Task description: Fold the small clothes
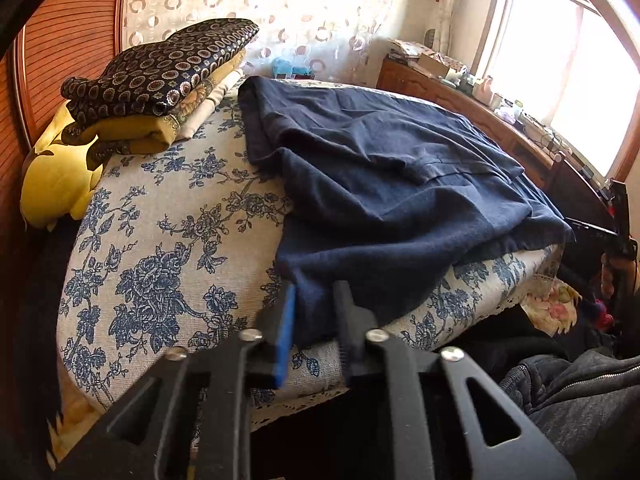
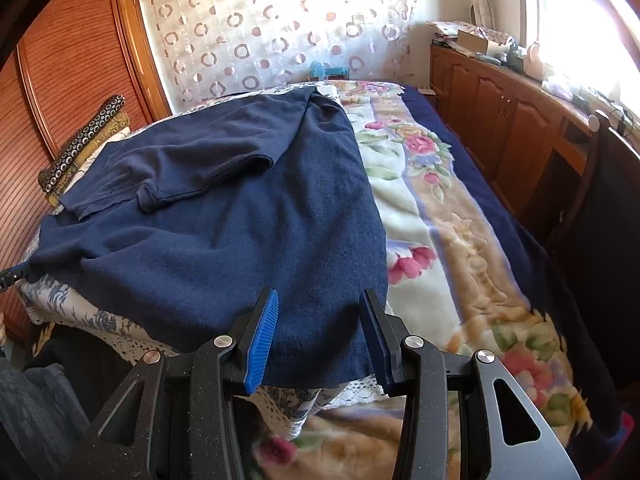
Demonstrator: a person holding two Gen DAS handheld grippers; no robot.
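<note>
The left gripper (image 1: pixel 316 320) sits at the near edge of the bed, its jaws drawn in narrow on the near left corner of the navy shirt (image 1: pixel 384 184); the cloth fills the slot between the blue pad and the black finger, so it is pinched. No earlier view is at hand, so only this closed grip can be told.

The right gripper (image 2: pixel 320 336) stands at the shirt's near hem on the right side. Its jaws are partly apart, with the hem lying between the blue pad and the dark one; whether the pads press the cloth cannot be told from this view.

The shirt lies spread on a blue-flowered cover (image 1: pixel 160 248) at the foot of the bed, hanging a little over the near edge, one short sleeve (image 2: pixel 208 176) folded across its upper part. Just right of it lies a fleece blanket (image 2: pixel 440 248) with pink roses.

Farther left, beyond the shirt, a stack of folded cloths (image 1: pixel 160 76) rests on the cover, topped by a dark piece with rings, with a yellow cushion (image 1: pixel 56 184) beside it. Behind are a wooden wardrobe (image 2: pixel 72 80), a curtain with circles (image 2: pixel 280 32), and a low cabinet (image 2: pixel 500 112) under a bright window.
</note>
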